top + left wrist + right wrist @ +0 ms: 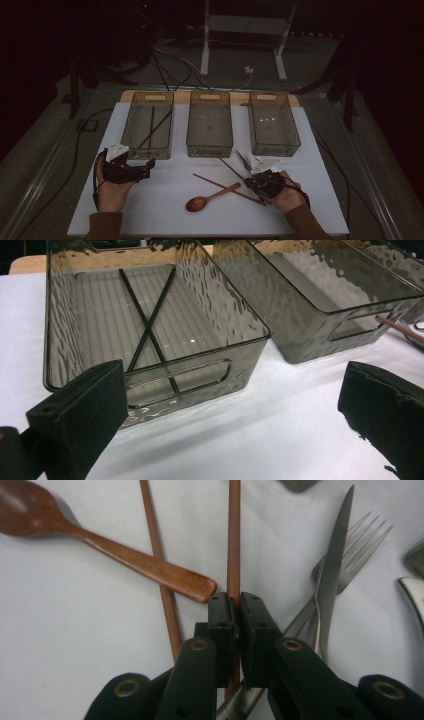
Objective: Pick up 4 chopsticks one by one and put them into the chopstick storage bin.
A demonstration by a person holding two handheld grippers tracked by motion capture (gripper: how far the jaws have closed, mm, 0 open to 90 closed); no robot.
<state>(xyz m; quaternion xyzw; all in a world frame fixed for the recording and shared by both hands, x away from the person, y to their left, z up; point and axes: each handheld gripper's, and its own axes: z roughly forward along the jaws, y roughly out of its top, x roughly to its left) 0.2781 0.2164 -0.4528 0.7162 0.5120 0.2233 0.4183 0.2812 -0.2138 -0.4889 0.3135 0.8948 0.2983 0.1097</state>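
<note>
My right gripper (pixel 251 184) (pixel 234 611) is shut on a brown chopstick (pixel 230 167) (pixel 233 540) that lies on the white table sheet (pixel 165 200). A second brown chopstick (pixel 210 182) (pixel 160 565) lies just left of it, crossing under the handle of a wooden spoon (pixel 200 202) (pixel 100 545). A steel knife (pixel 335 555) and fork (pixel 360 550) lie right of the jaws. My left gripper (pixel 147 168) (pixel 230 420) is open and holds nothing. It faces the left bin (pixel 131 131) (pixel 210 375), where two black chopsticks (pixel 152 127) (pixel 145 330) lie crossed.
Three smoky translucent bins stand in a row at the back of the sheet; the middle bin (pixel 210 145) (pixel 325 347) and the right bin (pixel 275 145) hold nothing I can see. Cables and a white stand's legs (pixel 205 50) lie on the floor beyond the table.
</note>
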